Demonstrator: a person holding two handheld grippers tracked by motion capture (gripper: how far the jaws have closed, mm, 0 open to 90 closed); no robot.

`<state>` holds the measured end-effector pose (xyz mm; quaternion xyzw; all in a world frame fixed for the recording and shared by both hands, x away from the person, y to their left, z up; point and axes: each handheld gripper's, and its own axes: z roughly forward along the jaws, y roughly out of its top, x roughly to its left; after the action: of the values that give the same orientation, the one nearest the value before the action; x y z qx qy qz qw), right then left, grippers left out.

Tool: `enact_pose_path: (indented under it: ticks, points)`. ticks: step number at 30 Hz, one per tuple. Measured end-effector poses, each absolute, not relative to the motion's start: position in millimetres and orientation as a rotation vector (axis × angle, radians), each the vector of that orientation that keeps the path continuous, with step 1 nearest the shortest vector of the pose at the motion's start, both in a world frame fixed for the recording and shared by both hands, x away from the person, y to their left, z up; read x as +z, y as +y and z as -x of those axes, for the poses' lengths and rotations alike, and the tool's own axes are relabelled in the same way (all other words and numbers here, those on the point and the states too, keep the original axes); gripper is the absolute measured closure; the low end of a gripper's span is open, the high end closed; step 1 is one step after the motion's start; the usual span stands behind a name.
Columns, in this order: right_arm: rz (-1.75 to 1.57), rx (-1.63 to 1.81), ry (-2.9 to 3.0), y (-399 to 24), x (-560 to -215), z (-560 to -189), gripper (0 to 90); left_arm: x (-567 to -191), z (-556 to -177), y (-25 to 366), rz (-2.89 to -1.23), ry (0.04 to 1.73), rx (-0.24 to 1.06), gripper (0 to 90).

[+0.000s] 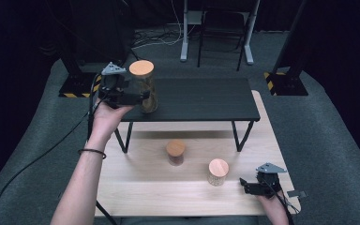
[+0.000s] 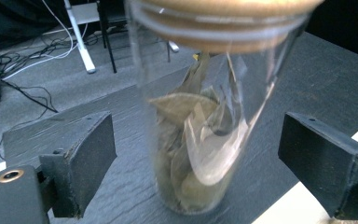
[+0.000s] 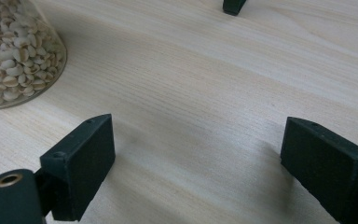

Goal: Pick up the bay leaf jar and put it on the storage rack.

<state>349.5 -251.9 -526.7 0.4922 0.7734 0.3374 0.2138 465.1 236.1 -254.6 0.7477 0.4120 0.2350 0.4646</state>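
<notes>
While your left gripper (image 1: 143, 96) stands at the left end of the black shelf (image 1: 201, 98), its jaws are spread, clear of the tall leaf jar (image 1: 145, 89) upright between them near that shelf's front-left corner. On the wooden desk (image 1: 136, 187) below, your right gripper (image 1: 243, 185) rests wide open and empty near the front-right corner, just beside the small grain jar (image 1: 218, 172).

A light wooden bench (image 1: 136, 187) carries a low black shelf (image 1: 206, 96) on angled legs. A tall leaf-filled glass jar (image 1: 145, 89) stands on the shelf's left end. Two smaller cork-lidded jars, one dark (image 1: 175, 153) and one pale (image 1: 218, 171), stand on the bench.
</notes>
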Motion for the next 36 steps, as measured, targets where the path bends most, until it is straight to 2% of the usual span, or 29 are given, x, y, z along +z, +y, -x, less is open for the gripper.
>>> enact_pose_path:
  ticks: [20, 36]
  points:
    - [-1.371, 0.934, 2.141, -251.9, -526.7, -349.5, 9.3, -282.0, -416.8, 263.0, -1.829, 0.919, 0.589, 10.7]
    - [-1.374, 0.933, 2.139, -252.0, -526.7, -349.5, 9.3, -309.8, -380.9, 279.5, -1.806, 0.933, 0.583, 7.3]
